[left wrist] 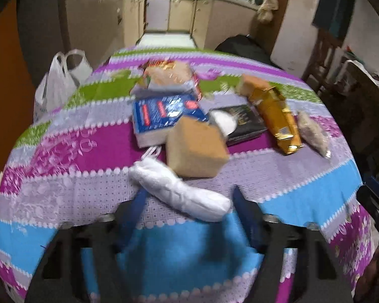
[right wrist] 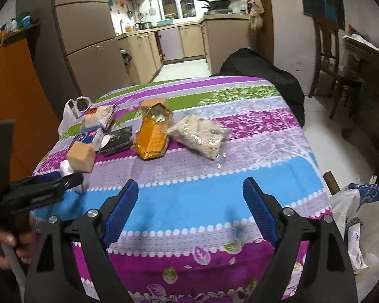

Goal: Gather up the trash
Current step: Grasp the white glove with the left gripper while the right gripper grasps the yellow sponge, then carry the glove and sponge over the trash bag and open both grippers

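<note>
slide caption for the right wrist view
Open right gripper hovers over striped tablecloth; gold box and trash beyond.

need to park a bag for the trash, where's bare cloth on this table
Free: the near blue stripe ahead of the right gripper, and the right side past the clear grain bag. Crowded: the left-centre cluster from the brown box to the gold carton.

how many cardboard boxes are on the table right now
1 plain brown cardboard box, at the near left of the pile, just behind the white crumpled wrapper. A tan block behind the gold package might be another; too blurred to tell.
</note>
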### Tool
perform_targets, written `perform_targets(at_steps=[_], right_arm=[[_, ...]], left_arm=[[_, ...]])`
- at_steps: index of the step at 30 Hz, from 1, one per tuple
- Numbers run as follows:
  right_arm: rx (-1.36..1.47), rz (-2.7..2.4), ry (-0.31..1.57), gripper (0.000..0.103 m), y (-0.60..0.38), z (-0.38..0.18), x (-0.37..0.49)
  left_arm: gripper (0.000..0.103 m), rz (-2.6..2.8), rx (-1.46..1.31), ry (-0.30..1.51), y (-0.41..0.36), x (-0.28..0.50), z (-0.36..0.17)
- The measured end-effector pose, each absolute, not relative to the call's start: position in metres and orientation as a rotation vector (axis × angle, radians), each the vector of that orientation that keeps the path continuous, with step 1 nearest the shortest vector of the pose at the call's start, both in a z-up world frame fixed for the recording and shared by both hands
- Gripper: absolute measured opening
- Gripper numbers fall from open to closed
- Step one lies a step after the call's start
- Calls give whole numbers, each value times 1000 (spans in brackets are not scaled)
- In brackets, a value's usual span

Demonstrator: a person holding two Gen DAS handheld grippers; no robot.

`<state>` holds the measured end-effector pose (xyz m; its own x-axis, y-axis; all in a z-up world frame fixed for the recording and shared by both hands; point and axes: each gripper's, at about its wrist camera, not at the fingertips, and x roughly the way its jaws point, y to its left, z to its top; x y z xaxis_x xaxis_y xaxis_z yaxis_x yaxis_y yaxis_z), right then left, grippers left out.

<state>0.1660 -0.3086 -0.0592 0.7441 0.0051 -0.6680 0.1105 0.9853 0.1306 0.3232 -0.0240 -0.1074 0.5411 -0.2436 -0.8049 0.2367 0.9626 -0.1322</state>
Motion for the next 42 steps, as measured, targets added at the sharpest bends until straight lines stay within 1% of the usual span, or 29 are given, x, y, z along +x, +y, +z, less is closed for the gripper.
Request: perform_targets(at_steps=[1,2,3,4,5,6,7,8,10,13,21,26,33,36,37,38,42], right_arm=[[161,-49,733,81,-307,-60,166],[158,-43,735,81,-306,-61,166],[153,-34,740,81,-305,-62,167],[149,-28,745,81,-304,-63,168],[147,-21,749,81,-302,-64,169],[147,-13,752,80,-301,-65,170],[149,3,756,76,-299,-66,171],[149,21,762,74,-296,-67,173],[143,64,776,64,-286,-68,176],[118,154,794,58,-264,-69,184],[122,381,809,57,-186,-70,231],[93,381,825,57,-153,-77,254],[94,289,840,59,-137,-86,273],[92,253,854,55,-139,-92,274],[94,239,860,49,-140,-93,276],[104,221,857,45,-143,-93,277],[150,238,859,42,-151,-94,276]], left_arm=[[60,-297,-30,960,-20,325,-110],[53,-302,-34,958,-18,324,-110],[51,-306,-33,956,-14,322,-110],[42,-311,-39,954,-10,320,-110],[37,-321,-48,952,-5,317,-110],[36,-328,-49,949,-1,315,-109],[29,-329,-42,945,5,311,-109],[23,-337,-47,946,12,307,-109],[22,-338,-55,944,27,299,-108],[21,-322,-59,932,49,286,-104],[21,-233,-47,847,89,262,-89],[21,-199,-64,826,110,260,-82],[21,-171,-75,806,126,259,-76],[21,-178,-67,796,123,257,-73],[21,-180,-61,790,121,256,-72],[21,-182,-55,786,119,254,-72],[21,-188,-49,787,114,252,-72]])
